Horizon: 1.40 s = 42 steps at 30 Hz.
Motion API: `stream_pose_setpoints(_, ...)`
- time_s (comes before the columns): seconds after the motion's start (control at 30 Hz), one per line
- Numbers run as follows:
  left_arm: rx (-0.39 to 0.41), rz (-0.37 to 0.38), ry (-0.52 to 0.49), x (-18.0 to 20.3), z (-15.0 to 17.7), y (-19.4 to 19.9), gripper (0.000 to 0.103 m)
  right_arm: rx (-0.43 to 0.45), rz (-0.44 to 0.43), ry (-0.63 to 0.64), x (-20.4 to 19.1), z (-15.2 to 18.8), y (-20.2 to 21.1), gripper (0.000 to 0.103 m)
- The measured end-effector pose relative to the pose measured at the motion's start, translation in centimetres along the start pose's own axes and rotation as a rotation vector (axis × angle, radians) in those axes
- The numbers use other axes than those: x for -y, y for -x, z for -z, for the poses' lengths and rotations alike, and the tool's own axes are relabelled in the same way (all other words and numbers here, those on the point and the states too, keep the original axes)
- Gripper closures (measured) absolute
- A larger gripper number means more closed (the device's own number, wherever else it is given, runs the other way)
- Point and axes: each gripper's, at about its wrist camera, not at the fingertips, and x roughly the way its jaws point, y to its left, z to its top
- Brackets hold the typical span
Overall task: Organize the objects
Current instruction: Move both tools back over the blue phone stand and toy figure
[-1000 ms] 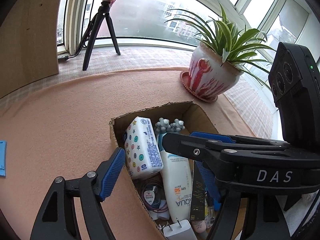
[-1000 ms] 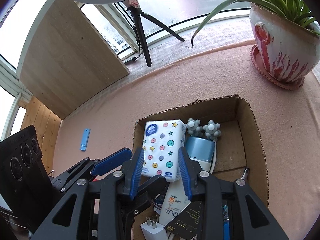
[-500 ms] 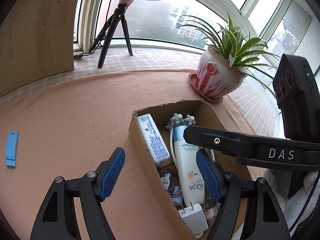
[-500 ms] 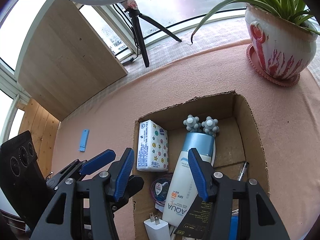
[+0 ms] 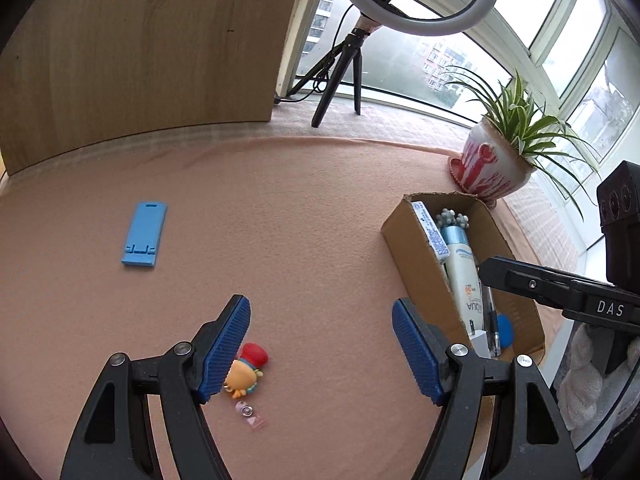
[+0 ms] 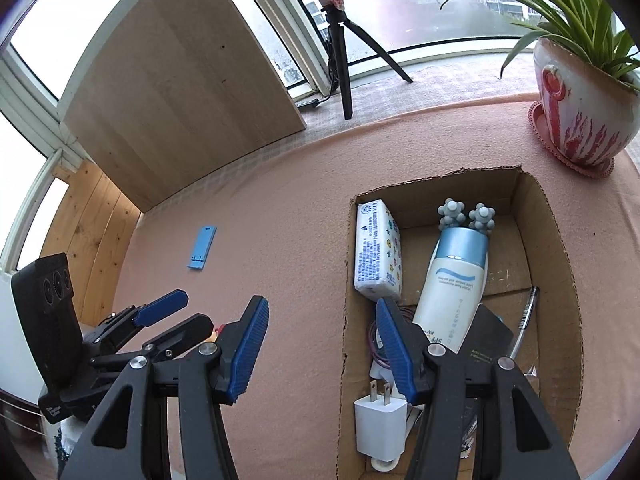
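The left hand-held gripper hangs over the pink-covered bench with its blue pads spread wide and nothing between them. Just beside its left pad lies a small toy figure with a red cap, a pink clip trailing from it, partly hidden behind the pad. Farther off on the cloth, well apart from everything else, lies a flat blue phone stand. The right hand-held gripper is also spread wide and empty, its left pad over bare cloth and its right pad over the near edge of the cardboard box. Inside the box a tissue pack stands on its side against the left wall, a white lotion bottle with a blue cap lies beside it, a grey knobbed massager sits at the far end, and a white plug lies at the near end. A potted plant stands beyond the box.
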Motion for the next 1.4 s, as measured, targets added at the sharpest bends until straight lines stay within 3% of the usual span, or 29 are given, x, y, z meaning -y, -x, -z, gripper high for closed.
stream_pose_setpoints(0.33,0.003,-0.105,0.064,-8.8,0.4,3.5,0.026,-0.047,0.008,0.117,-7.2,3.9,-3.6,0.048)
stream_pose_setpoints(0.63,-0.034,-0.14,0.097,-14.2,0.7,2.6,0.026,-0.126,0.029,0.119,-10.9,6.1,-9.4,0.048)
stream_pose_setpoints(0.93,-0.055,-0.155,0.119,-16.3,-1.8,-1.7,0.026,-0.181,0.059,0.135,-13.7,6.6,-13.4,0.048)
stream_pose_setpoints(1.17,-0.084,-0.175,0.127,-16.6,-5.0,-6.1,0.026,-0.177,0.076,0.126,-13.7,6.8,-12.9,0.048)
stream_pose_setpoints(1.4,-0.13,-0.233,0.071,-16.0,-7.1,-9.5,0.027,-0.165,0.078,0.084,-12.4,6.6,-11.6,0.048)
